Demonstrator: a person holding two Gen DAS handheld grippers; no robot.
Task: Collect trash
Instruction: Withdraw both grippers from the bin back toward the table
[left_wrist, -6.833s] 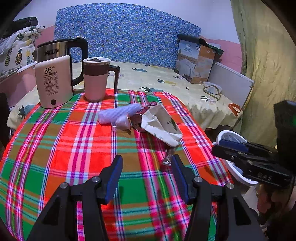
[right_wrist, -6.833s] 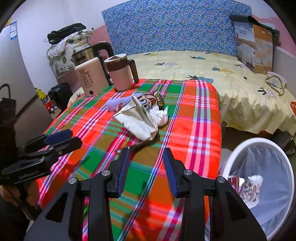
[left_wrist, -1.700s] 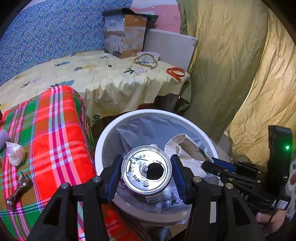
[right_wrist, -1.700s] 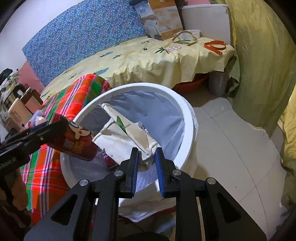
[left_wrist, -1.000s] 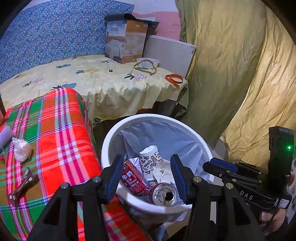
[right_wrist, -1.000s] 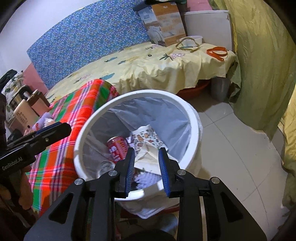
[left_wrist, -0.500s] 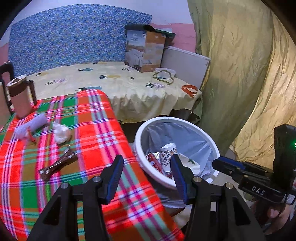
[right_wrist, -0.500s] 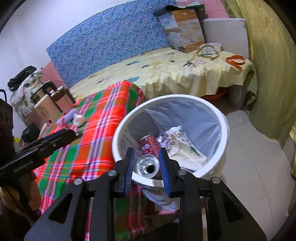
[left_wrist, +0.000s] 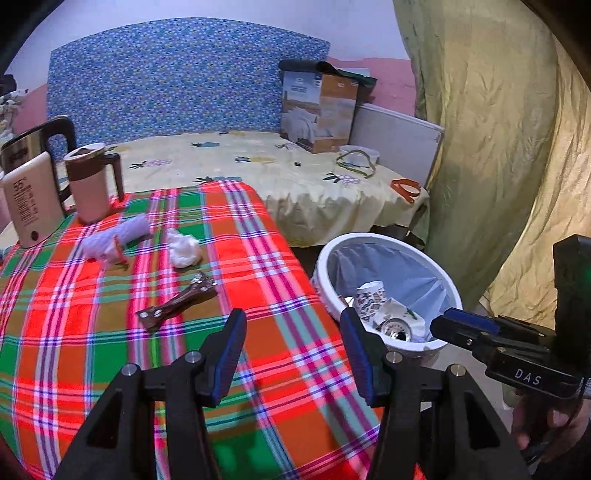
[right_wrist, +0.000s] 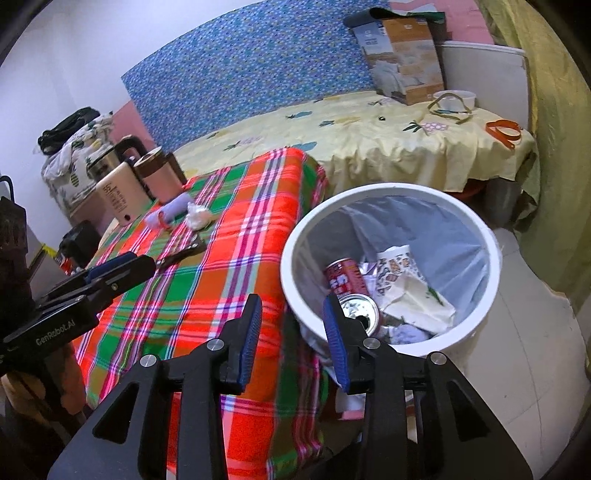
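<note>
Ahead of the left tongs (left_wrist: 293, 352) the plaid-covered surface (left_wrist: 92, 332) lies bare up to a brown wrapper (left_wrist: 177, 302); beyond it sit a white crumpled tissue (left_wrist: 183, 251) and a lilac roll (left_wrist: 114, 236), with a pink mug (left_wrist: 92, 181) and a kettle (left_wrist: 29, 192) blocking the far left corner. To the right of these tongs, beside the surface's edge, stands the white bin (right_wrist: 391, 195), its mouth open from above. The right tongs (right_wrist: 291, 332) hang over the gap between the surface and the bin's rim.
</note>
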